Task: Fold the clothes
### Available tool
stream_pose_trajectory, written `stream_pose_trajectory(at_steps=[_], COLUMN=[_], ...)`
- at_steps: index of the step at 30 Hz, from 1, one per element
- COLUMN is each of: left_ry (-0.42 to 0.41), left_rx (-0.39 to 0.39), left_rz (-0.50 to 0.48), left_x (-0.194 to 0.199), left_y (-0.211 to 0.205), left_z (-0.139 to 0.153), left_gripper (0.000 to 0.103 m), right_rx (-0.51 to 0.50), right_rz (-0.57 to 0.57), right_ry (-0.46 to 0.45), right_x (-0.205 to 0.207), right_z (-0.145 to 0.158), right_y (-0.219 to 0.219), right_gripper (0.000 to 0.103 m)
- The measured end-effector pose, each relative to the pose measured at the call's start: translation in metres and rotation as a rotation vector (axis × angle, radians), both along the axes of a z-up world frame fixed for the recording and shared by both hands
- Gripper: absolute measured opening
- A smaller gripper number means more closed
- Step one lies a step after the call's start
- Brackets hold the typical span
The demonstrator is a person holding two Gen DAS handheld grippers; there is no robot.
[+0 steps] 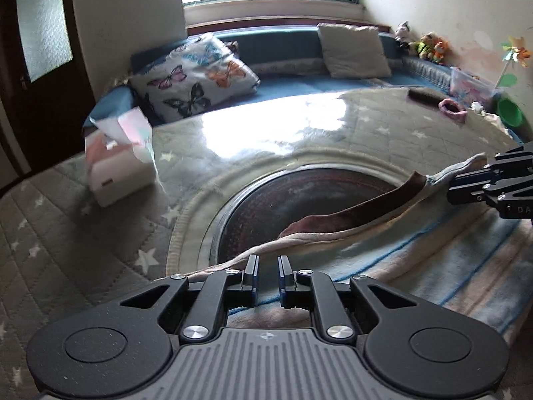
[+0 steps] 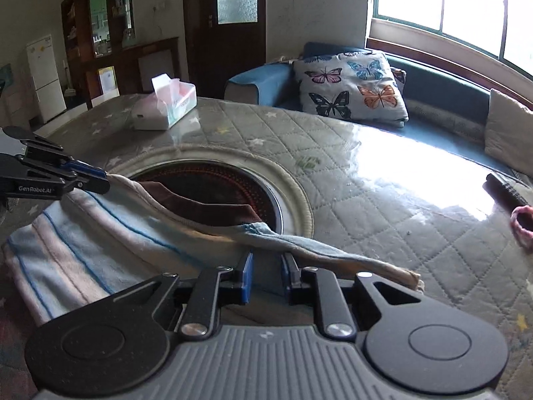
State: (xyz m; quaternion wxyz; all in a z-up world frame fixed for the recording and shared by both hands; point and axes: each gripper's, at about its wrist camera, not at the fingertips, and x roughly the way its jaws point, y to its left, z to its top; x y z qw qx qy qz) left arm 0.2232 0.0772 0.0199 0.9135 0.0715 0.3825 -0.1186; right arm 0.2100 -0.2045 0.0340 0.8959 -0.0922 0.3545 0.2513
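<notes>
Soft striped terry garment [image 2: 100, 246] w/ brown lining, quilted table cover [image 2: 383, 220]

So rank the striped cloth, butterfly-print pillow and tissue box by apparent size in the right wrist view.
1. Pastel striped cloth, though nearness inflates it.
2. Butterfly-print pillow.
3. White tissue box, smallest.

We are in a home living room: behind the quilted, star-patterned grey table cover [image 2: 349, 180] runs a blue window-seat sofa [image 1: 289, 83] with a butterfly-print cushion [image 2: 353, 86]; beyond its left end stand a dark wooden door [image 2: 230, 16] and a white refrigerator [image 2: 45, 76].
</notes>
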Motion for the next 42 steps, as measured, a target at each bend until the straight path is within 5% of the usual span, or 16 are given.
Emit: stream_pose_trajectory(at_steps=[10,17,42], left_ry=[0.031,0.027,0.028], left_rx=[-0.038,-0.039,-0.042], left_rz=[0.080,0.027,0.126], left_x=[0.013,0.013,0.020], left_y=[0.014,-0.006,0.029], left_z=[-0.006,-0.008,-0.012], left_gripper=[0.023,0.025,0.037], right_rx=[0.058,0.030,0.003], right_rz=[-0.121,-0.060,0.061], right_ry=[0.040,0.060,0.063], right_x=[0.030,0.038,0.019], right_z=[-0.011,-0.015,-0.019], right_y=[-0.010,0.015,0.077], right_gripper=[0.019,0.019,0.034])
